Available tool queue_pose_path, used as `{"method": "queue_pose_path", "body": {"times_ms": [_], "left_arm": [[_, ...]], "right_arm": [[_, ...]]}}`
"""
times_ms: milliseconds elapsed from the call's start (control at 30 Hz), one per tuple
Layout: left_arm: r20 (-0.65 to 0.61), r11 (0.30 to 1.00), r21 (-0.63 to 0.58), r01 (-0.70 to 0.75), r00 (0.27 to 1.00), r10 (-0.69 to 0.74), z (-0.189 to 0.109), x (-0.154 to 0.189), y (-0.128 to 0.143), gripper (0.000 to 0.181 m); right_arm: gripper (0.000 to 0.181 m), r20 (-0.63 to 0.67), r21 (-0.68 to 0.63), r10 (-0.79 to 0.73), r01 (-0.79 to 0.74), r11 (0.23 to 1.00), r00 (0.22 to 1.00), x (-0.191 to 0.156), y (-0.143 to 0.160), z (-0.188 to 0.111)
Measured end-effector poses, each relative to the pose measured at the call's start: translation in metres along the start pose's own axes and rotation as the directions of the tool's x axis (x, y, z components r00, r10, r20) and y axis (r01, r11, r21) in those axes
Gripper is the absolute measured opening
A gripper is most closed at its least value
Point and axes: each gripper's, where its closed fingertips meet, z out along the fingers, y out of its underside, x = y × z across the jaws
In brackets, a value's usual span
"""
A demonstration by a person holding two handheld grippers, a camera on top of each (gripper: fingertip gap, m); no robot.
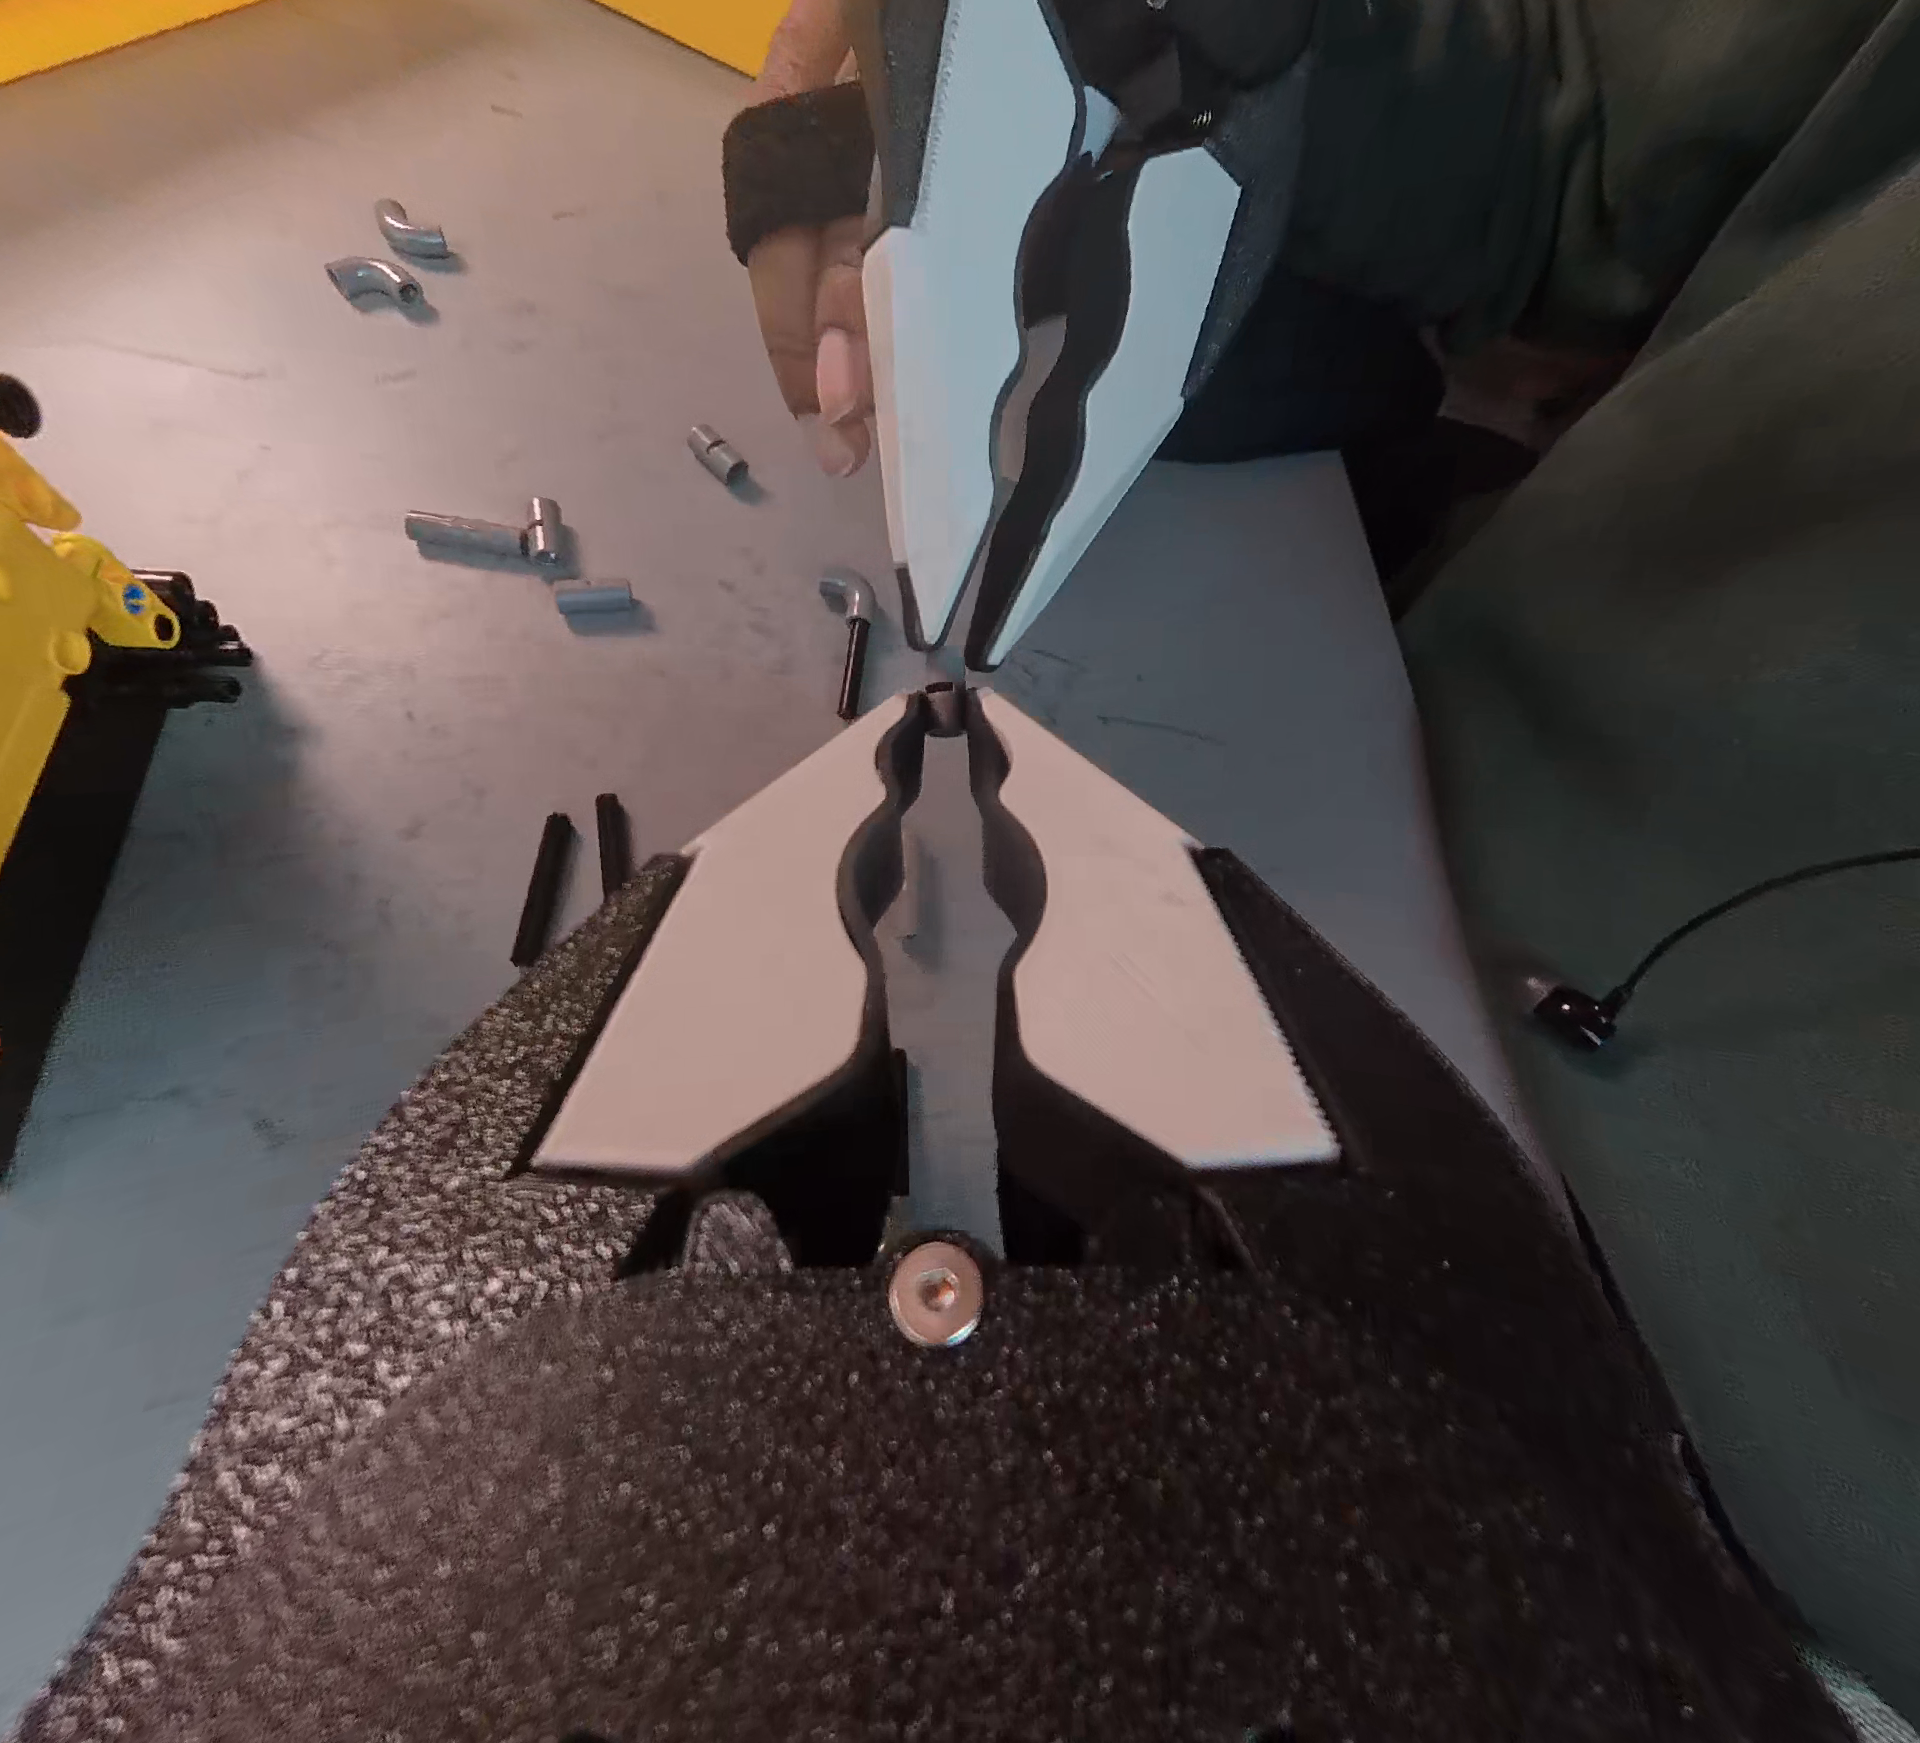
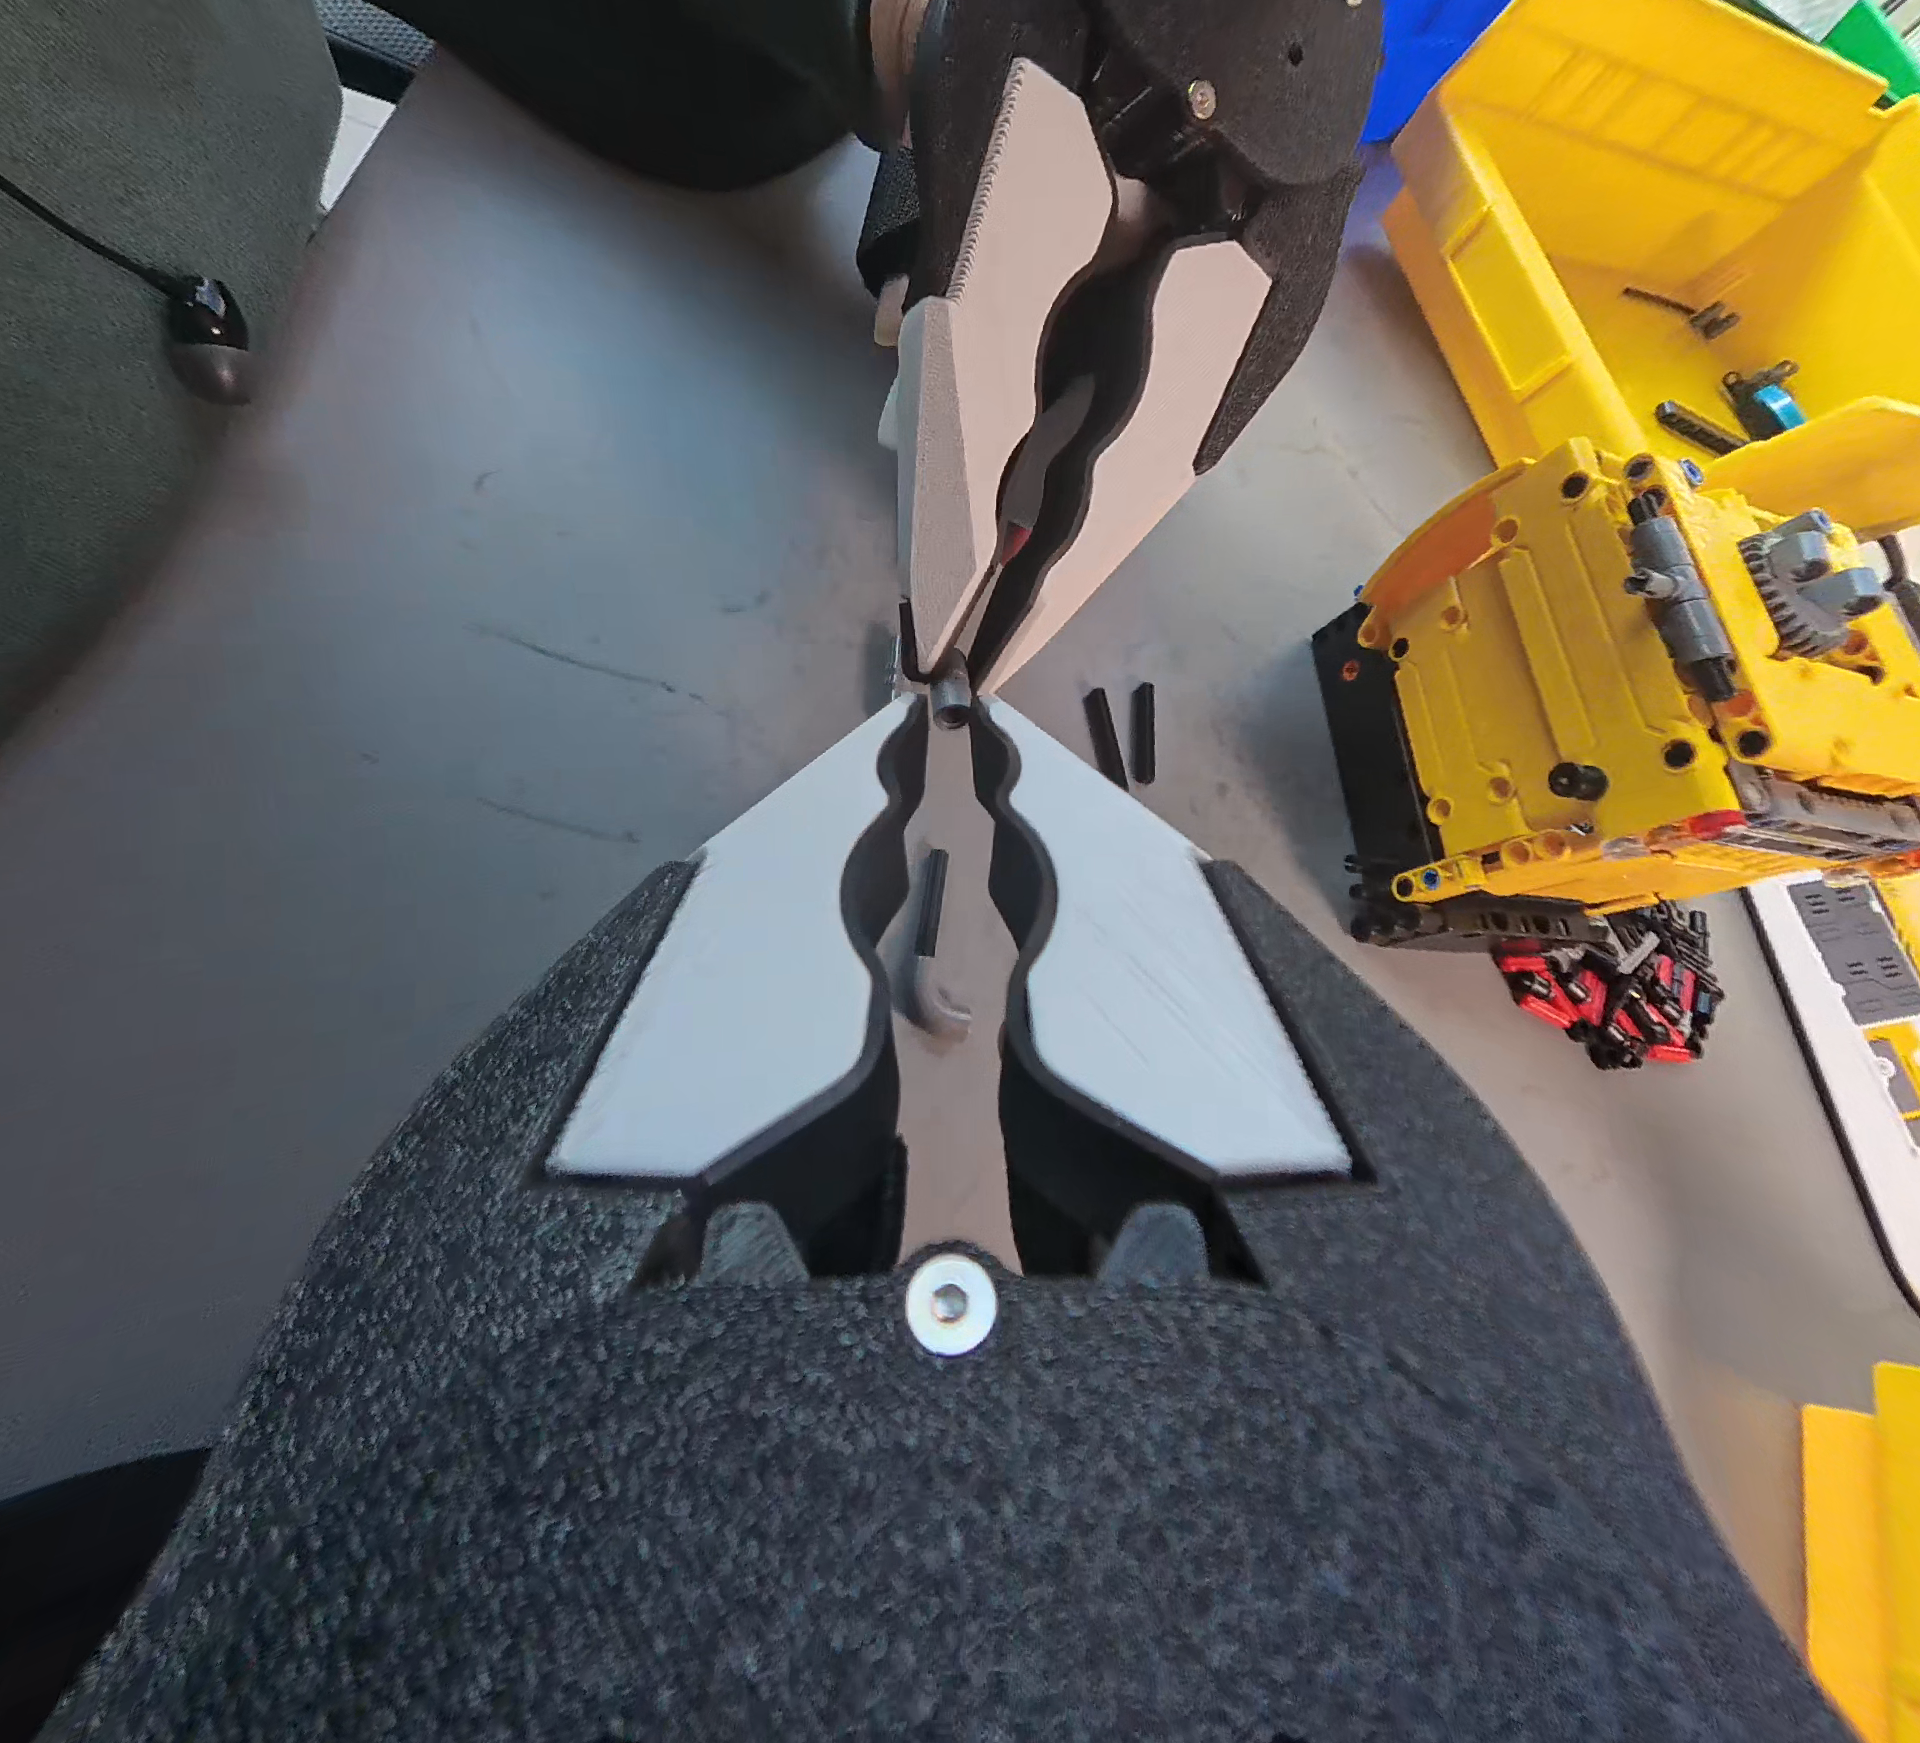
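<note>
I have both hand-held grippers meeting tip to tip over the grey counter [image 1: 312, 758]: my left hand-held gripper [image 1: 940, 706] pinches a small grey connector [image 1: 943, 714], and my right hand-held gripper [image 2: 948, 706] closes on the same piece. Loose grey pipe pieces [image 1: 488, 535] lie far left, black pins [image 2: 1122, 732] just right of the tips, a yellow brick truck [image 2: 1621, 685] further right.
</note>
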Motion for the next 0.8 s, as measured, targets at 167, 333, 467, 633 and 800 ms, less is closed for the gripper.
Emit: {"method": "queue_pose_path", "body": {"times_ms": [167,333,467,633,800], "left_arm": [[-0.074,0.998,0.043,0.056,0.996,-0.053,-0.004,0.008,-0.007,0.007],[-0.097,0.994,0.068,0.084,0.992,-0.077,-0.008,0.009,-0.01,0.007],[-0.106,0.994,0.066,0.093,0.991,-0.085,-0.007,0.01,-0.009,0.007],[-0.116,0.991,0.072,0.112,0.988,-0.103,-0.009,0.009,-0.008,0.007],[-0.126,0.99,0.08,0.116,0.986,-0.105,-0.01,0.01,-0.01,0.007]], "right_arm": [[0.011,-0.006,0.05,-0.009,0.009,0.999,1.0,-0.001,-0.01,0.0],[0.008,-0.011,0.084,-0.008,0.009,0.996,1.0,0.0,-0.015,-0.002],[0.008,0.0,0.087,0.001,-0.001,0.996,1.0,-0.001,-0.014,-0.002],[0.011,-0.007,0.127,0.021,-0.02,0.992,1.0,0.002,-0.021,-0.006],[0.0,0.012,0.15,0.03,-0.032,0.988,0.999,-0.002,-0.023,-0.006]]}}
